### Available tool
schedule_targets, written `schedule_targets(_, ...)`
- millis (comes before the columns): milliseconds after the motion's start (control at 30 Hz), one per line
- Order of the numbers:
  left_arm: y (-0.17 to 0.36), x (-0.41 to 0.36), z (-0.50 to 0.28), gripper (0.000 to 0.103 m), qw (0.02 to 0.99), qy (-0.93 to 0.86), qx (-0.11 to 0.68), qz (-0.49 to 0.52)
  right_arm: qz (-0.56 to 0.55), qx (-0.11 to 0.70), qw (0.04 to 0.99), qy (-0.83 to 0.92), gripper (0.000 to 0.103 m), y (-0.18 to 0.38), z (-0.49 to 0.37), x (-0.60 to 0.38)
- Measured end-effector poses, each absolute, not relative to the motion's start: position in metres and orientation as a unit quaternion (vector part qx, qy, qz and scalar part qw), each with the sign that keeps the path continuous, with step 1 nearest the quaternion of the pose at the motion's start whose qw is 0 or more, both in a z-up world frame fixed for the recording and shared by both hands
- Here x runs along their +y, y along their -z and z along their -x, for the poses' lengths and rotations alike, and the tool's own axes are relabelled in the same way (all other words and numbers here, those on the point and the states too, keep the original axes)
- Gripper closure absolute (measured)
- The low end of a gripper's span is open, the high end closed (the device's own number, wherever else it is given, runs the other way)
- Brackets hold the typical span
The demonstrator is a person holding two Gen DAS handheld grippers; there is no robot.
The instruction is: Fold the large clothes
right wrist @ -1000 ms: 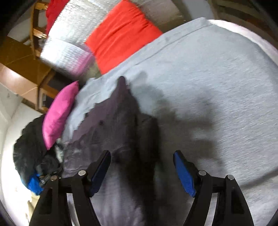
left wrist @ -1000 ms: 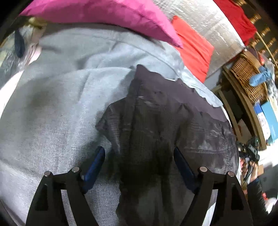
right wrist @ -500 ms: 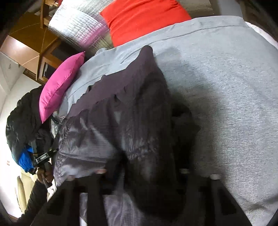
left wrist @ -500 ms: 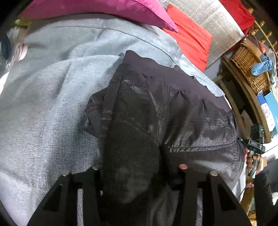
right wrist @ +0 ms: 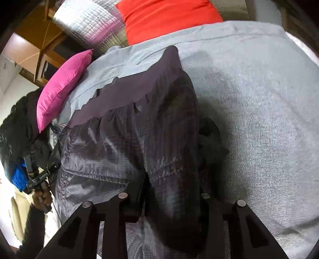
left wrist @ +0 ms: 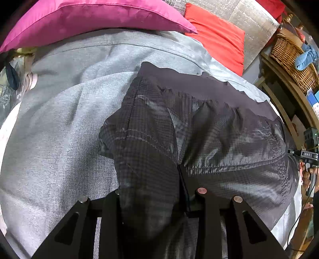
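Bunching between each pair of jaws, the dark garment [left wrist: 199,127] is pinched by left gripper [left wrist: 151,201], closing, and right gripper [right wrist: 169,201], easing open.

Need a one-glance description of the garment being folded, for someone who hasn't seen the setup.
Find the bed with the grey cover. On it lies a dark checked garment, thin and slightly shiny. Unlike the pink pillow and red pillow behind, it has a plain dark waistband.
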State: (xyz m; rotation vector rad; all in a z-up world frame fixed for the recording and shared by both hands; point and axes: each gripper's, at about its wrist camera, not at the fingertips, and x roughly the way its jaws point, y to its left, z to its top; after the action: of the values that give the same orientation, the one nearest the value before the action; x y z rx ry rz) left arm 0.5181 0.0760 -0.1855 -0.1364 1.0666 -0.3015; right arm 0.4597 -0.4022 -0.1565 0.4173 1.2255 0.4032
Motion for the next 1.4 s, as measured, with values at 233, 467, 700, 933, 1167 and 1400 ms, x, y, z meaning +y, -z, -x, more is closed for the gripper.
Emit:
schedule_targets(233, 0.181, 0.073, -0.516, 0.072, 0.851, 0.134, 0.505, 0.056, -0.174, 0.571, 0.782, -0.179, 0.071, 0.153, -0.459, -0.397)
schedule_targets(467, 0.129, 0.067, -0.507, 0.084, 0.873, 0.113, 0.472, 0.045, -0.115, 0.555, 0.805, -0.173, 0.083, 0.099, -0.456, -0.377)
schedule_targets(700, 0.036, 0.058, -0.465, 0.085, 0.908, 0.107, 0.403, 0.037, -0.06, 0.488, 0.85, -0.189, 0.09, -0.015, -0.43, -0.36)
schedule_targets(933, -0.009, 0.056, -0.382, 0.085, 0.931, 0.13, 0.337, 0.042, -0.044, 0.431, 0.881, -0.192, 0.09, -0.078, -0.347, -0.386)
schedule_targets(1167, 0.033, 0.027, -0.357, 0.085, 0.919, 0.128, 0.373, 0.024, -0.059, 0.442, 0.877, -0.176, 0.091, -0.042, -0.297, -0.403)
schedule_targets(1400, 0.077, 0.014, -0.353, 0.085, 0.908, 0.106, 0.405, -0.006, -0.065, 0.491, 0.854, -0.158, 0.091, 0.013, -0.3, -0.409)
